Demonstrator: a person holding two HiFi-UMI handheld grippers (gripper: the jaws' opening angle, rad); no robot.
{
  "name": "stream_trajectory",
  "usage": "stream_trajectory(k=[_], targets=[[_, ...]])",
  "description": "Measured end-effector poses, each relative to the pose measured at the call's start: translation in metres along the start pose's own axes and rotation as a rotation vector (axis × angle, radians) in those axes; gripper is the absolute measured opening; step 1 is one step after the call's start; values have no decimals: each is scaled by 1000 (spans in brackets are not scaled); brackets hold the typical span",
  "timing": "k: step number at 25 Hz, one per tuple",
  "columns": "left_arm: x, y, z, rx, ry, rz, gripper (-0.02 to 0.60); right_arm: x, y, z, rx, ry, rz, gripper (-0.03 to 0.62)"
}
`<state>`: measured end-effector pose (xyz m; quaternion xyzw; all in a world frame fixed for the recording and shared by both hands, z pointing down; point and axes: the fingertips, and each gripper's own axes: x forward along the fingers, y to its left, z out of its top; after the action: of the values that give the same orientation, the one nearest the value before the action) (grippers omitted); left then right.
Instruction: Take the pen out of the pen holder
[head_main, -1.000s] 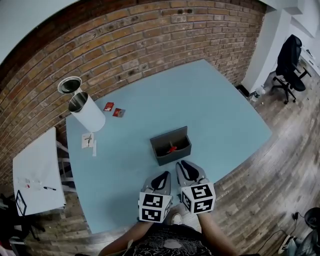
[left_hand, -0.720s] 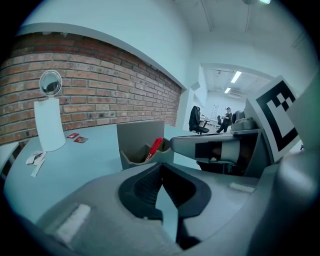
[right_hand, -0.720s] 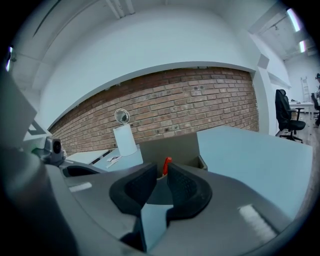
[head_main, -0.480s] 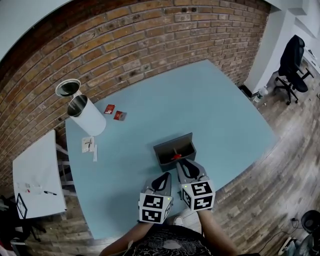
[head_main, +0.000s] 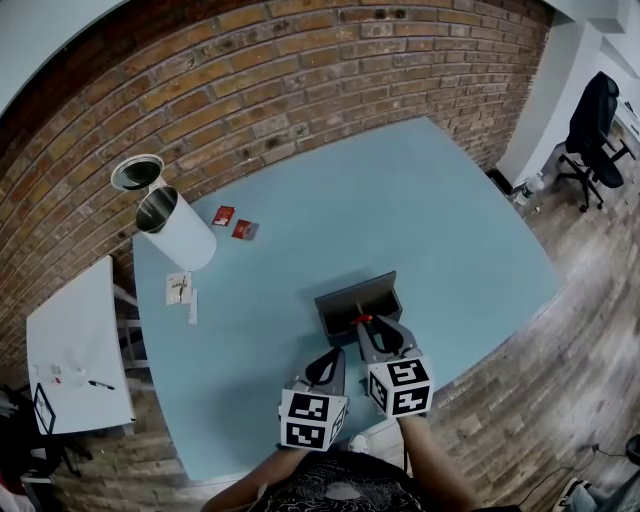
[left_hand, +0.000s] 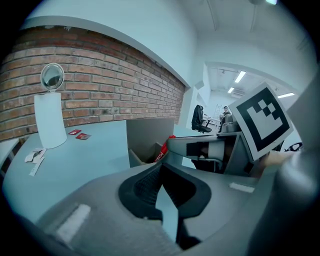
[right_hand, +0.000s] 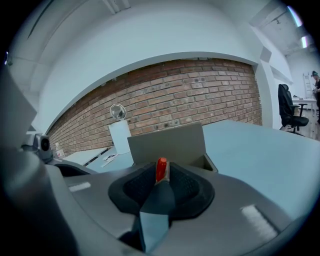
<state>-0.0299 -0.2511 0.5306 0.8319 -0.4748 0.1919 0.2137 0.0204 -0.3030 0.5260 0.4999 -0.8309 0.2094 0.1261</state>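
Now my right gripper (head_main: 365, 322) has pushed forward from its place beside the left gripper (head_main: 335, 353) and reaches the near rim of the pen holder (head_main: 358, 295); a second ago both hung level, short of the box; the left one stays back, apart from the holder, just behind and to the left of the right one

My right jaws are closed on the pen (right_hand: 161, 168), its red top poking up between the pads; the rest of the pen is still down inside the holder; my left jaws are pressed together with nothing between them

Counting: one grey holder, one red pen, two small red packets (head_main: 234, 222) lying near each other, one white cylinder (head_main: 180, 232) at the table's far left corner, one office chair (head_main: 600, 110) off to the right on the wood floor

The holder sits toward the near edge of the blue table (head_main: 430, 210); that edge runs just under my grippers; beyond the holder and to its right the tabletop lies bare up to the brick wall (head_main: 300, 70); the packets and cylinder are well apart from my reach
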Motion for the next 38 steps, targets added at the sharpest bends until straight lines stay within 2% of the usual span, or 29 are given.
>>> stream_trajectory(k=[12, 23, 38], targets=[[1, 7, -1, -11, -2, 20, -6, 9, 8, 3, -24, -12, 52, 49], [-7, 5, 2, -12, -23, 34, -6, -7, 10, 20, -19, -68, 46, 49], [-16, -21, 5, 11, -46, 32, -6, -52, 4, 52, -5, -185, 35, 49]])
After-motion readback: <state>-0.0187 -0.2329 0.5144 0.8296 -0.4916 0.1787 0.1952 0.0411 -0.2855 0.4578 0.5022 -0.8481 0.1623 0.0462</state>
